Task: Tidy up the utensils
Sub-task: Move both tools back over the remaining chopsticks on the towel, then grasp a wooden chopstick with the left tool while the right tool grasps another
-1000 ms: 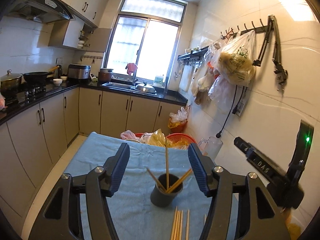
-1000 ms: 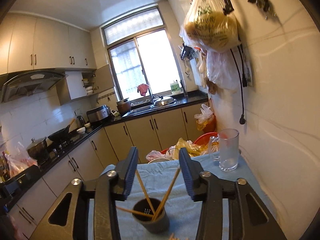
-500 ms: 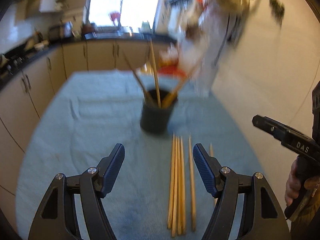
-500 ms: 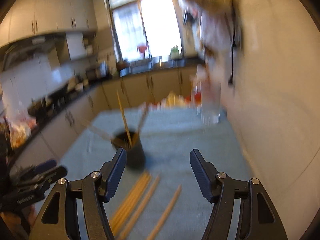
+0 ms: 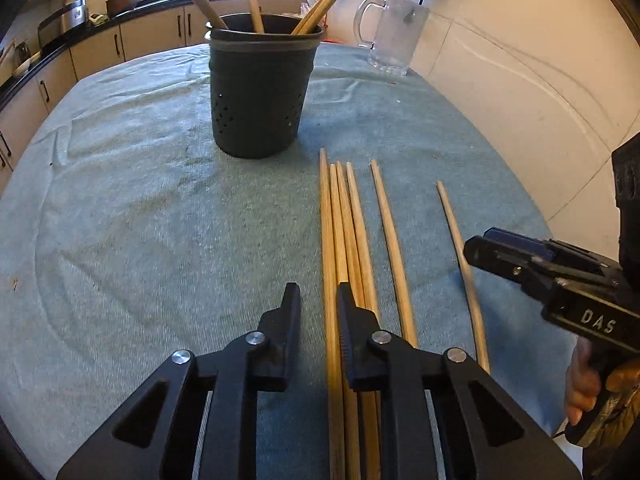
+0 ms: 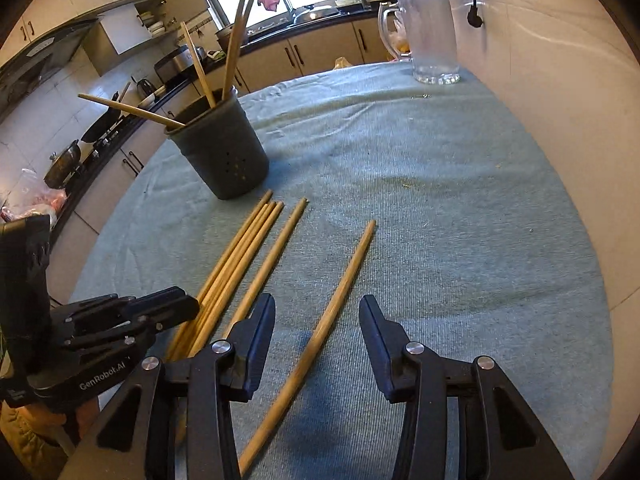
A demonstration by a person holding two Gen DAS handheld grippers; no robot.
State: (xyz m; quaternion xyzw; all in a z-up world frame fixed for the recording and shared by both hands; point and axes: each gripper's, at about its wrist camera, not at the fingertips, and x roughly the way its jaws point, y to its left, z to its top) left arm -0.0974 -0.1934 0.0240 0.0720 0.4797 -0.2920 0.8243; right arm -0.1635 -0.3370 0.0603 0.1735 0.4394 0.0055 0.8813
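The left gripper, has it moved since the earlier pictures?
Yes. The left gripper came down toward the loose chopsticks, nearer the black holder; its jaws have just been closing.

Matt wooden chopsticks [image 5: 394, 248] on rough teal cloth [image 5: 140, 208] — perforated matt dark holder [image 5: 258, 92], clear glass mug [image 5: 394, 36].

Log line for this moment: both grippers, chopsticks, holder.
left gripper: closing around leftmost loose chopstick | right gripper: open, closing, straddling lone chopstick | holder: upright, four chopsticks inside | six on cloth
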